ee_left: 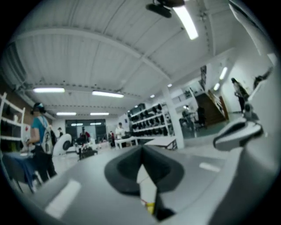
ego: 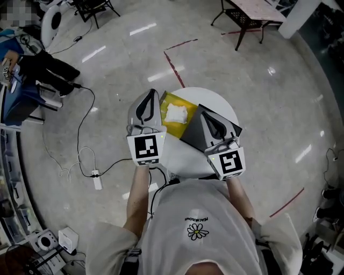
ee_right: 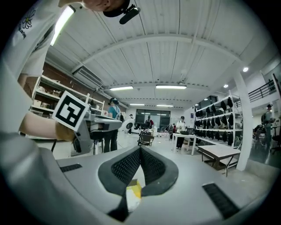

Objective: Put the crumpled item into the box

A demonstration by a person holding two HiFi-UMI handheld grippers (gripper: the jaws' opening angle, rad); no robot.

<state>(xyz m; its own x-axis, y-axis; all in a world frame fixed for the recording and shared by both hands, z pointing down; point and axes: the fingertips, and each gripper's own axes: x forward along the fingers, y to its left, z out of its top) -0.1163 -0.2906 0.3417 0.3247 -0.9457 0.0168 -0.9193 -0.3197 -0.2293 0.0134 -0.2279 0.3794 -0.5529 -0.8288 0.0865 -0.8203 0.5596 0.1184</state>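
Note:
A white crumpled item (ego: 176, 113) lies inside a yellow box (ego: 167, 100) on the small round white table (ego: 185, 159). A dark grey flap or lid (ego: 194, 134) leans against the box's right side. My left gripper (ego: 154, 93) is raised at the box's left edge, its jaws shut with nothing between them. My right gripper (ego: 206, 118) hovers over the dark flap, to the right of the item, also shut and empty. Both gripper views look level across the room, past shut jaws (ee_left: 141, 151) (ee_right: 140, 149). A sliver of white and yellow shows beneath each pair.
On the floor to the left lie a cable and a power strip (ego: 97, 180). A dark-framed table (ego: 251, 15) stands far right, and red tape lines (ego: 174, 67) mark the floor. People (ee_left: 38, 132) and shelving (ee_right: 219, 112) fill the room beyond.

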